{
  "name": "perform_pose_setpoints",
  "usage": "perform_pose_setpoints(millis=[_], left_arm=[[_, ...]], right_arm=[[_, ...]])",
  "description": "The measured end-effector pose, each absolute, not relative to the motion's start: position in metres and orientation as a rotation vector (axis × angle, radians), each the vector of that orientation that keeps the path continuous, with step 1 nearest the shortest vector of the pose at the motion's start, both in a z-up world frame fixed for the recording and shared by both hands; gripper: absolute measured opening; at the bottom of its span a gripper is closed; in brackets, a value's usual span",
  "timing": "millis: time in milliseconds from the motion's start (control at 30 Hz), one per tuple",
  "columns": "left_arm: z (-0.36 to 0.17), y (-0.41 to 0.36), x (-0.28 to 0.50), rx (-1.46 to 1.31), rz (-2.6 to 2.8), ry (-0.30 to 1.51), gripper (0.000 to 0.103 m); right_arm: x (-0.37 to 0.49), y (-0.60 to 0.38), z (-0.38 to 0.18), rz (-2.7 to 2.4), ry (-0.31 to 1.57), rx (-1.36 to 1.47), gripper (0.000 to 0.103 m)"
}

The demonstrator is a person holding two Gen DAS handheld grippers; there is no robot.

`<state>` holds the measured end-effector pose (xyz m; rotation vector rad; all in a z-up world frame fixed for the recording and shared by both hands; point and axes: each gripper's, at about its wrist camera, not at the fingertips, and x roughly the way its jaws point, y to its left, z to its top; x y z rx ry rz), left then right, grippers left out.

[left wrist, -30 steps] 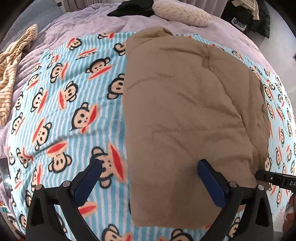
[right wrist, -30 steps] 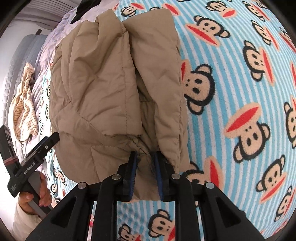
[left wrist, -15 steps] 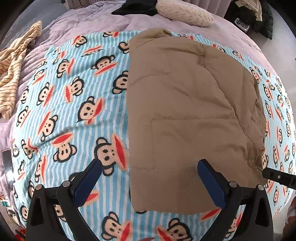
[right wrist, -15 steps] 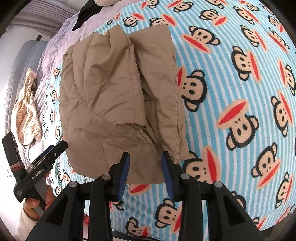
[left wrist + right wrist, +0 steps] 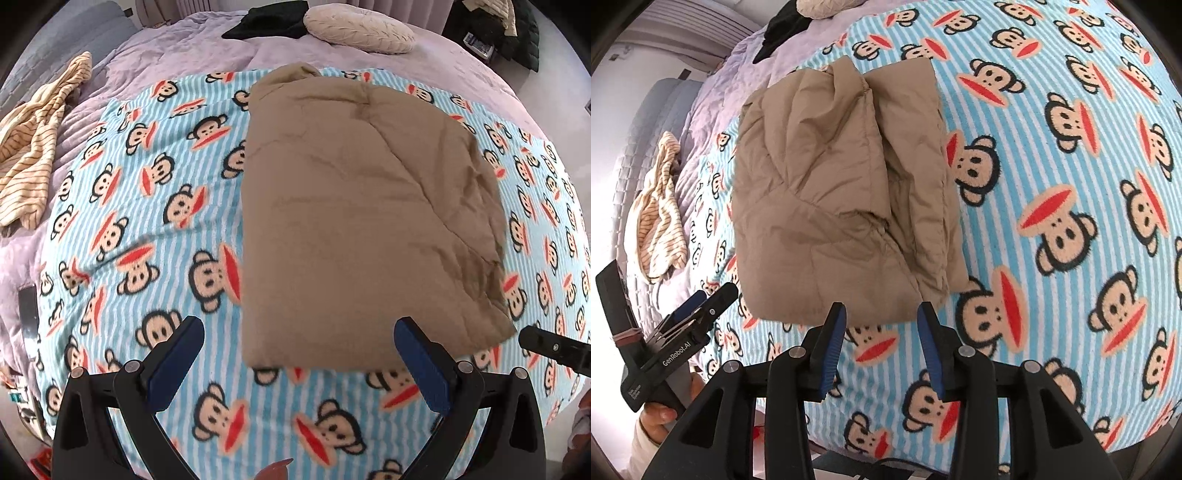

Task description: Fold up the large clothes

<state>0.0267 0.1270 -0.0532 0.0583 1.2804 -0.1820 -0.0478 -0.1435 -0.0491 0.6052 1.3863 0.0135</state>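
Observation:
A tan padded jacket (image 5: pixel 354 221) lies folded into a rough rectangle on the blue striped monkey-print blanket (image 5: pixel 140 206). It also shows in the right wrist view (image 5: pixel 827 199), with layered folds along its right side. My left gripper (image 5: pixel 299 354) is wide open and empty, just short of the jacket's near edge. My right gripper (image 5: pixel 881 332) is open and empty, just off the jacket's near corner. The left gripper also shows in the right wrist view (image 5: pixel 698 306), held in a hand.
A striped beige garment (image 5: pixel 33 147) lies at the blanket's left on the lilac bedspread (image 5: pixel 177 51). A cream pillow (image 5: pixel 358 26) and black clothing (image 5: pixel 269 22) lie at the far end. The right gripper's tip (image 5: pixel 554 347) pokes in at right.
My right gripper has let go of the jacket's edge, opened and pulled back. My left gripper has also drawn back from the jacket, still open. The jacket now lies flat.

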Motion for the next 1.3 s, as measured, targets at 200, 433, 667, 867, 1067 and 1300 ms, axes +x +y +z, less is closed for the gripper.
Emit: perform_pose_setpoints(millis=[200,433,667,867,1067,1300], left_arm=[[-0.028,0.120,-0.010,0.092,-0.152,1.247,0.103],[0.004,0.123,-0.050,0.051,-0.097,1.214,0.103],[0.032,0.134,-0.074,0.026,-0.078,1.174,0.103],[0.057,0.152,-0.064,0.044,-0.098,1.123,0.103],[0.075,0.172,-0.043,0.048,-0.109,1.092,0.103],[0.079,0.181,-0.025,0.050,-0.114,1.092,0.103]], right_arm=[[-0.067,-0.141,-0.033,0.017,1.397,0.554,0.054],[-0.086,-0.131,-0.002,0.045,1.356,0.460,0.068],[-0.104,-0.114,0.027,0.033,1.315,0.339,0.081],[-0.106,-0.094,0.053,-0.012,1.215,0.260,0.085],[-0.094,-0.075,0.075,-0.088,1.121,0.275,0.087],[-0.085,-0.061,0.095,-0.166,1.048,0.225,0.087]])
